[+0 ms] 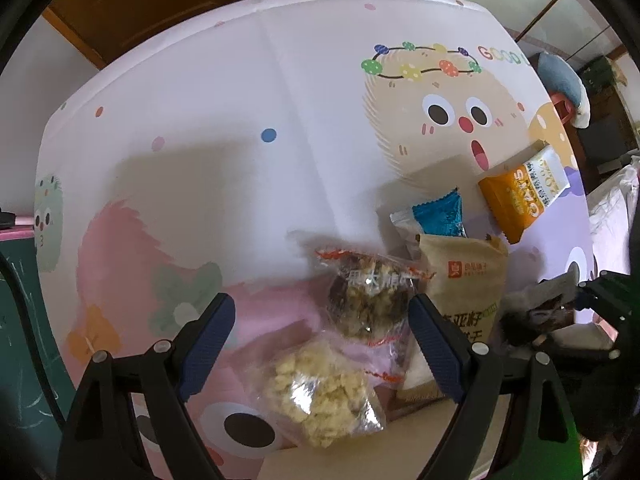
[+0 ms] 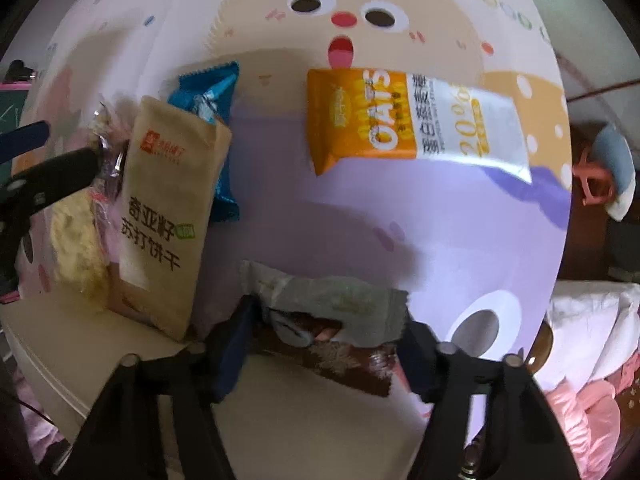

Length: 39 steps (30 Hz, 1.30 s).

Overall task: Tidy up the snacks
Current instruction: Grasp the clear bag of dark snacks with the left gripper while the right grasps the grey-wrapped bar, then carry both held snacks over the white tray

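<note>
The right gripper (image 2: 324, 344) grips a grey and brown snack packet (image 2: 332, 316) between its fingers (image 2: 232, 356). Beyond them lies an orange oat bar (image 2: 400, 120); to their left, a tan cracker pack (image 2: 168, 216) overlaps a blue packet (image 2: 216, 96) on the cartoon-printed bench (image 2: 400, 232).

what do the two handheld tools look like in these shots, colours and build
Both look alike. The left tool has black angular arms ending in two flat fingers faced with dark blue, finely textured pads, and round silvery pins sit at the joints. The right tool has the same black frame, blue pads and pale pins. No hand or sleeve is visible in either view.
</note>
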Tool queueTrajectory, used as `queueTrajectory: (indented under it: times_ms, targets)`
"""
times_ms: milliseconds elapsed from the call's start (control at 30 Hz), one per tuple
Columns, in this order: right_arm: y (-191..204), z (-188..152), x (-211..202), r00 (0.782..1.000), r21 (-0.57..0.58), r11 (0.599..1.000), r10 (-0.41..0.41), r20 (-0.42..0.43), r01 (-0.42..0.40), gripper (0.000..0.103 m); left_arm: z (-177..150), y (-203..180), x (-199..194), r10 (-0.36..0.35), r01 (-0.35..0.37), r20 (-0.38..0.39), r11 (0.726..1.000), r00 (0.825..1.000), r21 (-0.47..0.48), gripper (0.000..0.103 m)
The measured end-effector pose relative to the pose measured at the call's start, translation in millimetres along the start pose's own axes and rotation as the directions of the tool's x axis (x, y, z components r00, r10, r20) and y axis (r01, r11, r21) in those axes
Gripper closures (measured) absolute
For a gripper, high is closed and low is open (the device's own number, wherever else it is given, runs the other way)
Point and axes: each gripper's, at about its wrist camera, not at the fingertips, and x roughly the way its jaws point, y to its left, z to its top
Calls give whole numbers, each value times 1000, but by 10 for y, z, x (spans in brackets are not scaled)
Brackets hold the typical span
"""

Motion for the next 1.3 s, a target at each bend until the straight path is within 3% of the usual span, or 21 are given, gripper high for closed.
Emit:
queueTrajectory:
  times_ms: [100, 133, 267, 367, 467, 500, 767, 1000, 1300]
  targets:
    - [-128, 21, -28, 1000, 54, 998, 20, 10, -21, 83, 40, -26, 72, -18, 18, -11, 1000, 1000, -7, 15]
    - [-171, 29, -28, 999, 72, 996, 45, 14, -46, 85, 55, -32, 91, -20, 20, -12, 1000, 1000, -11, 15]
    - [-257, 35, -35, 996, 109, 991, 78, 38, -82, 87, 83, -52, 161, -13, 13, -19, 1000, 1000, -14, 16]
    - [-263, 13, -28, 994, 120, 988, 96, 49, -102, 87, 90, -77, 229, -38, 38, -37, 999, 999, -9, 24]
    - [-329, 18, -23, 991, 135, 983, 115, 62, -123, 87, 102, -138, 257, -81, 81, -42, 997, 996, -2, 44]
    - [-353, 28, -31, 990, 143, 981, 126, 65, -134, 88, 108, -159, 257, -110, 110, -44, 994, 993, -1, 58]
    - [-713, 3, -122, 978, 183, 964, 176, 108, -193, 88, 88, -293, 141, -31, 30, 31, 999, 999, 24, 60]
    - [-953, -137, -458, 951, 210, 939, 231, 206, -273, 88, 36, -261, -417, 14, -13, 149, 1000, 989, -4, 60]
    - [-866, -490, -1268, 895, 172, 931, 240, 375, -322, 88, -493, 10, -1598, 9, 1, 319, 999, 948, -33, 60]
